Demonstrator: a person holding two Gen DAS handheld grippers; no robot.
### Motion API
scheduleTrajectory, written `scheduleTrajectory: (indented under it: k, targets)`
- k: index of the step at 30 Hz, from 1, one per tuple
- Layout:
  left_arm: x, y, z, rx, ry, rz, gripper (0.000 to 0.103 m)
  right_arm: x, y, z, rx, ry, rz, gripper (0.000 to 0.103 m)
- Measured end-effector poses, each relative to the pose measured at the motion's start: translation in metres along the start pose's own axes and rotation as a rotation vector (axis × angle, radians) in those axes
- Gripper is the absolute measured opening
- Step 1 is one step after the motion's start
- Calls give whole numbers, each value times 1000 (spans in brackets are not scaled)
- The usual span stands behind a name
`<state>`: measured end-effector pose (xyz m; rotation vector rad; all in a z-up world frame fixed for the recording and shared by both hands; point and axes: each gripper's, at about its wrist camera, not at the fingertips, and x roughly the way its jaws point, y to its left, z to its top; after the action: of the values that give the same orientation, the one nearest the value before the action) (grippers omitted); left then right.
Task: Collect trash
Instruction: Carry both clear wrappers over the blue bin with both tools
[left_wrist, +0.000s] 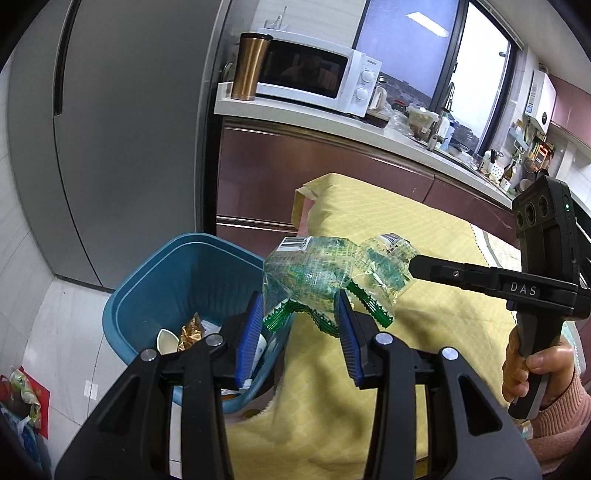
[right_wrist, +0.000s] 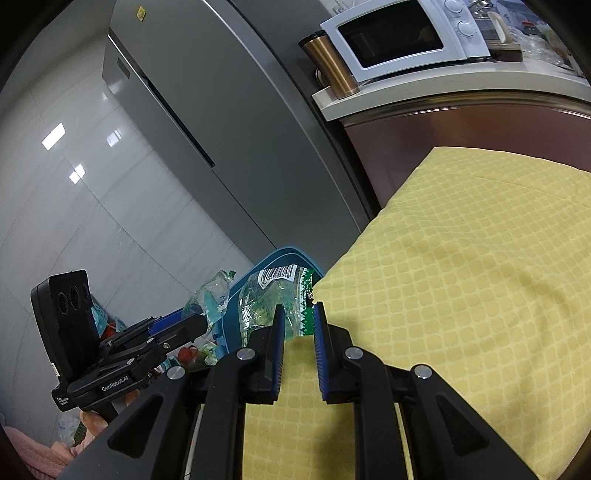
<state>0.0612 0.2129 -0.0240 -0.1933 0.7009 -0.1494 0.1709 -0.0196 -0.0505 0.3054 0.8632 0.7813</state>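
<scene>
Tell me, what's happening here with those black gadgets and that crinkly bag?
A person is clearing rubbish using handheld tongs in each hand. Both the left tongs and the right tongs grip one crumpled clear plastic wrapper with green print, holding it in the air beside the blue plastic bin. The bin, standing by a table under a yellow checked cloth, already holds some scraps. The wrapper isn't in yet.

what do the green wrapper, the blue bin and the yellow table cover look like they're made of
Wrapper: thin clear plastic film with green print; it crinkles, glints and shows the cloth through it.
Bin: moulded plastic, smooth with a slight sheen, rounded rim.
Table cover: probably woven or quilted fabric, matte, with a repeating lattice texture and soft folds at the corner.
</scene>
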Motion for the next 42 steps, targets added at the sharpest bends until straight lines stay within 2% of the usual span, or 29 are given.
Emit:
scheduleTrajectory:
  k: [42]
  targets:
    - [16, 43, -4, -88, 24, 90, 39, 53, 27, 14, -93, 109, 7, 14]
